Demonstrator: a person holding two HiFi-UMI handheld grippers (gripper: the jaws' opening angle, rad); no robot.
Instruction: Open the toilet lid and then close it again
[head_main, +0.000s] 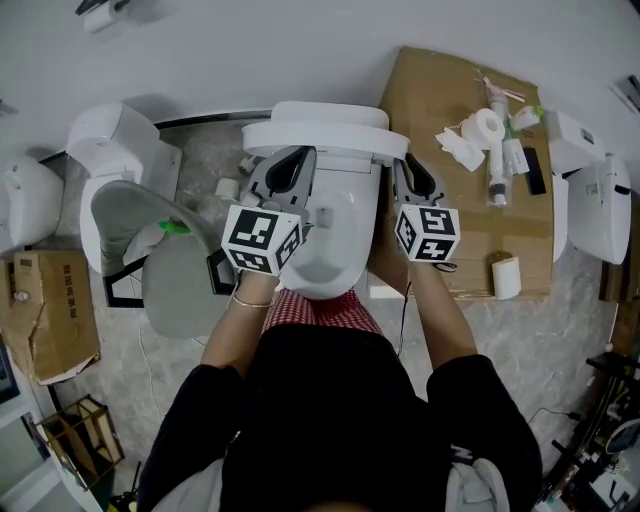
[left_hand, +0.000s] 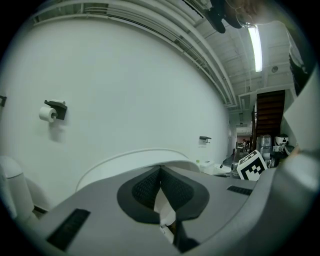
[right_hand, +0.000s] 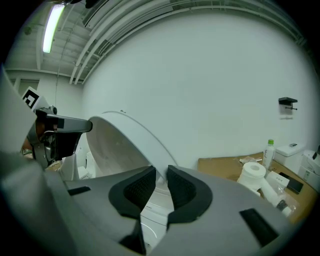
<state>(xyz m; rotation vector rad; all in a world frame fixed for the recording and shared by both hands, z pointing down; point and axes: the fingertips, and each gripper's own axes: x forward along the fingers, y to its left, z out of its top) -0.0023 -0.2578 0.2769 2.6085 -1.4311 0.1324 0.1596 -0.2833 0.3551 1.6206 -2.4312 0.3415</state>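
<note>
The white toilet lid (head_main: 325, 135) stands raised over the bowl (head_main: 335, 245) in the head view, its top edge towards the wall. My left gripper (head_main: 297, 160) is at the lid's left edge and my right gripper (head_main: 403, 165) at its right edge. In the left gripper view the lid (left_hand: 130, 160) arcs just beyond my left gripper (left_hand: 160, 172), whose pads meet at the tips with a white sliver between them. In the right gripper view the lid's (right_hand: 125, 135) rim runs down into the narrow gap of my right gripper (right_hand: 161, 177).
A second toilet (head_main: 120, 150) with a grey lid stands at the left, and white fixtures (head_main: 590, 190) at the right. Flat cardboard (head_main: 440, 90) beside the toilet carries paper rolls (head_main: 487, 125) and bottles. A cardboard box (head_main: 50, 310) sits at the far left. A paper holder (left_hand: 50, 112) hangs on the wall.
</note>
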